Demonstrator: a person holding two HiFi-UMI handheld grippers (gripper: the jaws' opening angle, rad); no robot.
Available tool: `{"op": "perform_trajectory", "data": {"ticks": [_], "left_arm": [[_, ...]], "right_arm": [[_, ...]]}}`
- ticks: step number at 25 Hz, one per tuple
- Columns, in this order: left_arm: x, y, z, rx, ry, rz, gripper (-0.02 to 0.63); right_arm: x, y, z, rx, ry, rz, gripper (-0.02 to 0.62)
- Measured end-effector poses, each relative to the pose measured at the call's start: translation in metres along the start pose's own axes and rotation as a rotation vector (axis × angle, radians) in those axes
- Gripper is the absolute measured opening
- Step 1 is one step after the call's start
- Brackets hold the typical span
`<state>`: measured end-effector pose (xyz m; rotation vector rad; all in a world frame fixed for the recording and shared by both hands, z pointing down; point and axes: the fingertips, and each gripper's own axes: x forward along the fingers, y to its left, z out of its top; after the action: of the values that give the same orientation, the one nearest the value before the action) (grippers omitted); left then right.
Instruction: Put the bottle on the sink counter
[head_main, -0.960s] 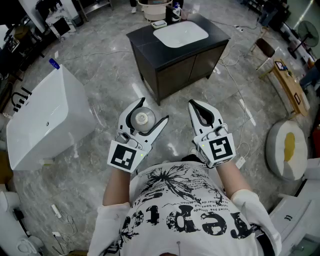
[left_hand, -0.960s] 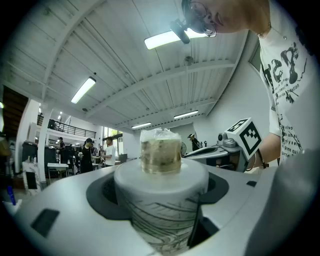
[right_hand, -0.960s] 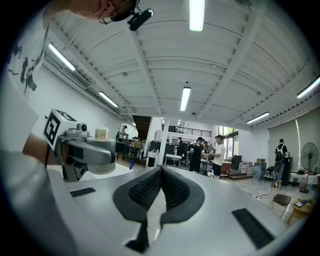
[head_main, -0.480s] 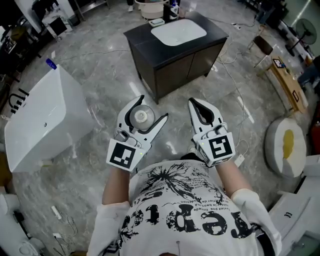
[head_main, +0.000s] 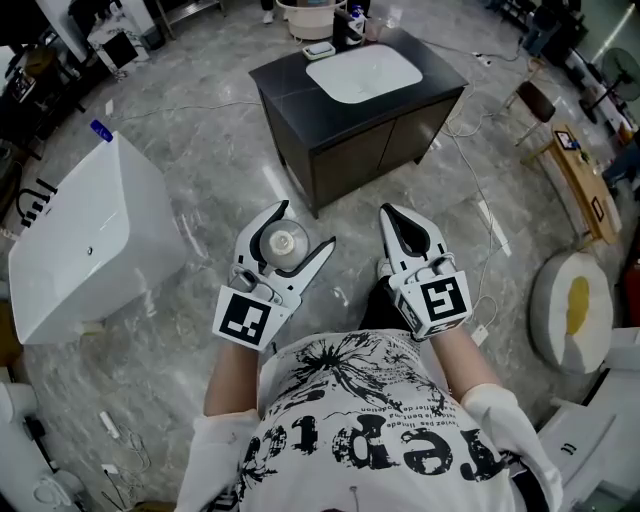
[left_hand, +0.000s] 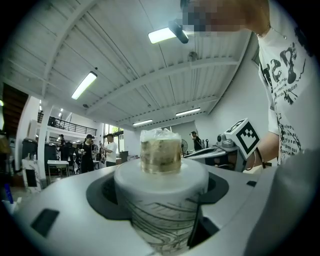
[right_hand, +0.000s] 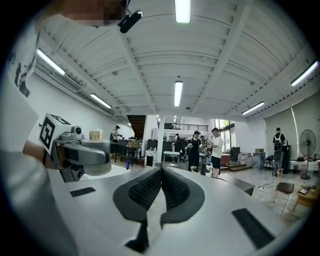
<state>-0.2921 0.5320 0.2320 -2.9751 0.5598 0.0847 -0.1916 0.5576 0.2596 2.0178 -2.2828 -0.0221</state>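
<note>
In the head view my left gripper is shut on a white bottle, seen cap-up between its jaws. In the left gripper view the bottle fills the jaws, white with dark line print and a plastic-wrapped cap. My right gripper is shut and holds nothing; its black pads meet in the right gripper view. Both grippers hover at chest height above the grey floor. The dark sink cabinet with a white basin stands ahead of them, some way off.
A white bathtub lies on the floor at the left. A soap dish and small items sit at the counter's back edge. A round white fixture lies at the right, and cables trail over the floor. Several people stand in the background.
The view has shifted slightly: the cabinet sits a little lower and to the right in frame. Both grippers keep their pose, the left still holding the bottle.
</note>
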Motion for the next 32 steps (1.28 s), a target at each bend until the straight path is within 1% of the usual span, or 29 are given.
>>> {"op": "perform_trajectory", "data": {"ticks": [3,5,10,13,18,21,24,28,32], "left_arm": [[0.039,0.017,-0.011,0.007,0.010,0.028,0.350],[0.072,0.029,-0.016,0.011,0.013,0.057,0.350],[0.176,0.057,-0.026,0.015,0.028,0.153,0.350],[0.241,0.080,-0.026,0.021,0.031,0.202,0.350],[0.321,0.121,-0.028,0.025,0.025,0.304,0.350],[0.355,0.140,-0.039,0.009,0.037,0.360,0.350],[0.379,0.158,-0.051,-0.004,0.061,0.397,0.350],[0.403,0.188,-0.063,-0.014,0.087,0.424,0.350],[0.424,0.231,-0.082,-0.026,0.095,0.434,0.350]], "right_arm": [[0.030,-0.032,-0.007,-0.006,-0.006,0.037,0.014],[0.053,-0.062,-0.010,-0.013,-0.010,0.069,0.014],[0.118,-0.162,-0.013,-0.003,-0.011,0.156,0.014],[0.160,-0.219,-0.009,-0.017,-0.003,0.215,0.014],[0.226,-0.286,-0.006,-0.041,-0.001,0.319,0.014],[0.256,-0.313,-0.014,-0.042,0.013,0.369,0.014],[0.283,-0.330,-0.021,-0.039,0.029,0.415,0.014],[0.321,-0.343,-0.023,-0.033,0.037,0.447,0.014],[0.372,-0.348,-0.031,-0.031,0.052,0.466,0.014]]}}
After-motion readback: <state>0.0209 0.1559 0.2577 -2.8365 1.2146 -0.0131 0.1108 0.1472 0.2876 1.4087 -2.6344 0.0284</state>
